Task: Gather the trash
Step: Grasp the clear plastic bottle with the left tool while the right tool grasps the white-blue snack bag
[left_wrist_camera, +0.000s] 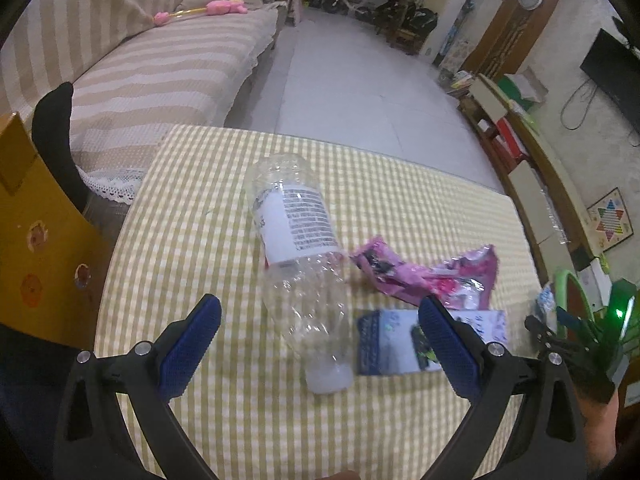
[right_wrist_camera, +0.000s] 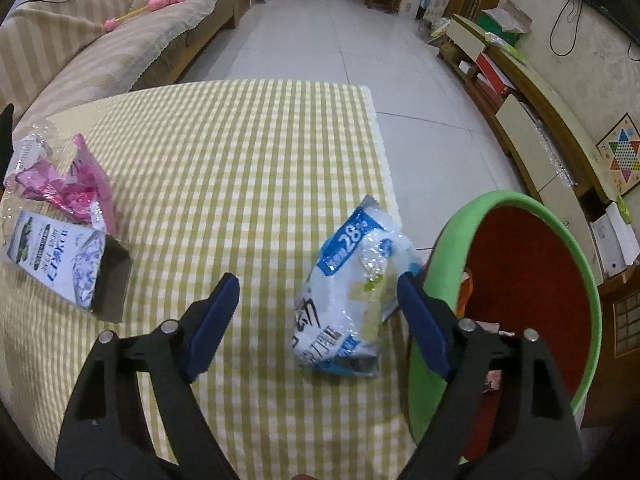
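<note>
A clear crushed plastic bottle (left_wrist_camera: 298, 236) with a white label lies on the yellow-checked tablecloth (left_wrist_camera: 192, 240), its white cap toward me. My left gripper (left_wrist_camera: 320, 310) is open and straddles the bottle's neck end, with neither pad touching it. To the right of the bottle lie a pink wrapper (left_wrist_camera: 432, 280) and a blue-and-white carton (left_wrist_camera: 388, 344). In the right wrist view a white-and-blue plastic packet (right_wrist_camera: 352, 292) lies near the table's right edge. My right gripper (right_wrist_camera: 318, 280) is open around it. The right pad is close beside the packet and the left pad stands well clear.
A green-rimmed bin (right_wrist_camera: 444, 240) with a red inside stands just off the table's right edge, with some scraps in it. The pink wrapper (right_wrist_camera: 68, 188) and the carton (right_wrist_camera: 60, 260) lie at the far left of the right wrist view. A striped sofa (left_wrist_camera: 160, 80) and an orange cardboard box (left_wrist_camera: 40, 240) are to the left.
</note>
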{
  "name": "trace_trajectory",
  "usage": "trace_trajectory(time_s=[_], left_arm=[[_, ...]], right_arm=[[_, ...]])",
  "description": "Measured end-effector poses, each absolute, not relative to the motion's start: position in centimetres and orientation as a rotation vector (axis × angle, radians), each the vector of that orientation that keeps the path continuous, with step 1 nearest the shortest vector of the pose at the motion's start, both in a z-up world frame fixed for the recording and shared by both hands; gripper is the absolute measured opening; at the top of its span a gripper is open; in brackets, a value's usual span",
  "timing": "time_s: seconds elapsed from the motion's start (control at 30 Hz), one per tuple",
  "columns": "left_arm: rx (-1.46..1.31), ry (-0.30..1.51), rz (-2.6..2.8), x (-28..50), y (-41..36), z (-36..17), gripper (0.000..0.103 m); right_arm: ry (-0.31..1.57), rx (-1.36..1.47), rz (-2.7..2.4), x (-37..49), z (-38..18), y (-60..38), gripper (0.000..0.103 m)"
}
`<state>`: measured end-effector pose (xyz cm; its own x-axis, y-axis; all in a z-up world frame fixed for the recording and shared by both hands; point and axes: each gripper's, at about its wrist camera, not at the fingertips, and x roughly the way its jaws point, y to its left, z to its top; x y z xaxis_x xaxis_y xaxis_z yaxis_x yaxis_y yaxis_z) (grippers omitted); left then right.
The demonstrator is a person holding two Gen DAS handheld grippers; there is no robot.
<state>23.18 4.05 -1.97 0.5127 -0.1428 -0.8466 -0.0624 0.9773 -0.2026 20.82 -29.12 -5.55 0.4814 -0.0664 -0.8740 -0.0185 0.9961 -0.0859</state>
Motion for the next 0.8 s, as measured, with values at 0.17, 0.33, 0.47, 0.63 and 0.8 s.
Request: trace_trajectory(time_s=[0.17,0.33,0.47,0.63,0.8], left_arm=[[-0.246,1.055,-0.006,25.0,4.1,-3.1,0.095],[-0.268,1.096,0.058,26.7,4.1,-5.0,0.095],[-0.292,1.105,0.084,27.3,4.3,-6.1,0.093],[-0.297,1.131,0.069,27.2,4.4,-7.2,0.068],[-0.263,1.114,0.037,26.4,3.9,-7.0,0.054]], right_arm=[[1.073,-0.108,-0.039,21.1,-6.2,-28.9,0.072],[1.078,-0.099,-0.035,21.4,-6.7,-29.0,0.072],[1.076,-0.075,-0.034,21.7,-6.7,-29.5,0.068],[1.073,-0.024,-0.049,21.5,-6.4,-30.9,0.05],[1.079,0.007,-0.038,21.5,-6.2,-31.6,0.037]])
